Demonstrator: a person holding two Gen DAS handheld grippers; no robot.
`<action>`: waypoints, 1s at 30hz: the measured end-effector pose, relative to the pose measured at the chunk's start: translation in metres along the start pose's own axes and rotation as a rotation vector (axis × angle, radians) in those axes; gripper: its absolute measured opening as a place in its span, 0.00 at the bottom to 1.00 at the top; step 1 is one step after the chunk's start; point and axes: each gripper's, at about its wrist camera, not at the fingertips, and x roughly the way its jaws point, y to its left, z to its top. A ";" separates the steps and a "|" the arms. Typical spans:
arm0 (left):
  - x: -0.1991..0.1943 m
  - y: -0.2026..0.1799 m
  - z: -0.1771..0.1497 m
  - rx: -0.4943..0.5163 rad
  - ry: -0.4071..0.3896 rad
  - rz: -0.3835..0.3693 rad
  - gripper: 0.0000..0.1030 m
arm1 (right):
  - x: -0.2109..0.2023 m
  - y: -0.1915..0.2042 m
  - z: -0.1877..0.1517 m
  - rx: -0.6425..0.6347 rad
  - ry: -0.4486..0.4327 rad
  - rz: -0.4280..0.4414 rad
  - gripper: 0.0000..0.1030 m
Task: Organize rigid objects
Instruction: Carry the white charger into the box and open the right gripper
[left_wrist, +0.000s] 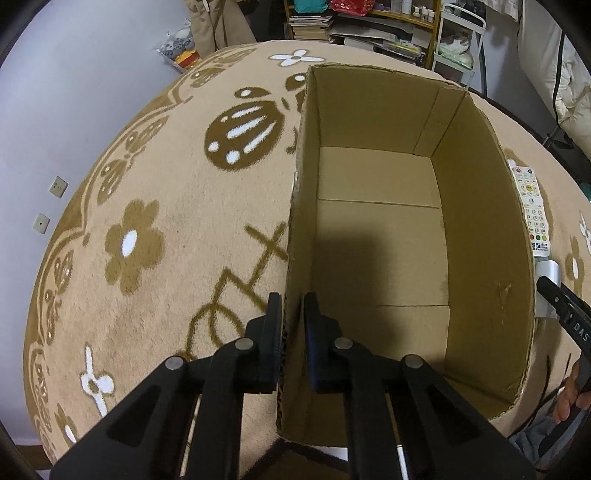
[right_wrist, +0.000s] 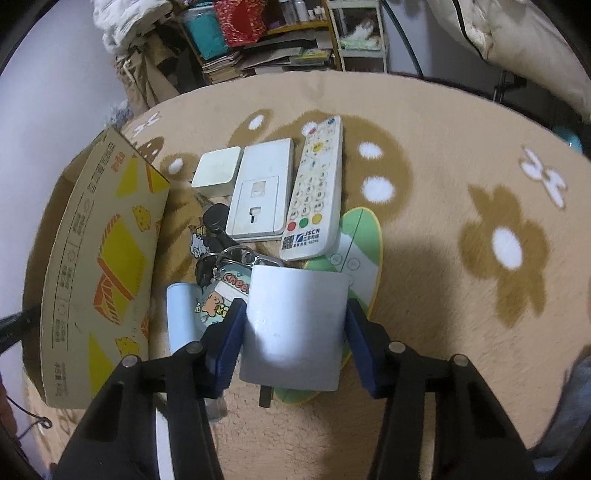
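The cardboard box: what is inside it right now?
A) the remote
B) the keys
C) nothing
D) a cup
C: the left wrist view looks straight into the cardboard box and shows only its bare floor, while the remote and keys lie outside on the carpet.

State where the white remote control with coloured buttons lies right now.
In the right wrist view, the white remote control with coloured buttons lies on the beige patterned carpet, immediately right of the white rectangular wall plate, beyond the pale grey block.
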 end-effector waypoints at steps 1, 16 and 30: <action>0.000 0.000 0.000 -0.002 0.000 -0.002 0.12 | -0.004 0.003 0.000 -0.004 -0.008 0.009 0.55; -0.003 0.000 0.002 0.001 0.008 -0.005 0.10 | -0.059 0.071 0.021 -0.164 -0.156 0.066 0.55; -0.003 0.000 0.002 0.003 0.012 -0.004 0.10 | -0.076 0.142 0.049 -0.297 -0.260 0.215 0.55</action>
